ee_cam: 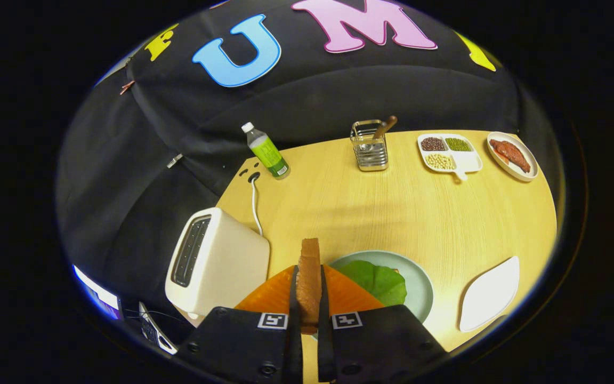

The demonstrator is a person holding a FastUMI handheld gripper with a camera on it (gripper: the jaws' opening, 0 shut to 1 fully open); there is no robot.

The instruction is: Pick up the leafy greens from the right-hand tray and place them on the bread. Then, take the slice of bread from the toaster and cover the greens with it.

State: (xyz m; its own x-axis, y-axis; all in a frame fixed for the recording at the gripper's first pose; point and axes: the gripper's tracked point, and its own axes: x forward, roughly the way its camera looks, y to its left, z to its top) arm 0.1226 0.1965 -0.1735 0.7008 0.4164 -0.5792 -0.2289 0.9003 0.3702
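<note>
1. The tool (308,298) is closed on a slice of bread (309,280); both fingers press its flat sides, and the slice stands on edge between them, its top sticking out past the fingertips.
2. Below and just right of the held slice sits a pale green plate (419,282) with a leafy green (379,280) lying on it; a sliver of brown shows at the leaf's far edge, too small to tell what it is.
3. An orange mat (275,293) lies under the fingers, touching or overlapping the plate's left side.
4. The toaster (216,261), cream-white, stands just left of the fingers on the table (392,213); its slot faces up and looks dark, and I cannot tell whether anything is inside.
5. A white cord (255,205) runs from behind the toaster to a socket in the table's far left corner.
6. A white tray (491,293) lies to the right of the plate, near it but apart.
7. At the table's far side, from left to right: a bottle (266,151) with a green label, a metal rack (370,146) holding a wooden-handled utensil, a divided dish (450,152) of beans and grains, and an oval dish (512,156) with reddish meat.
</note>
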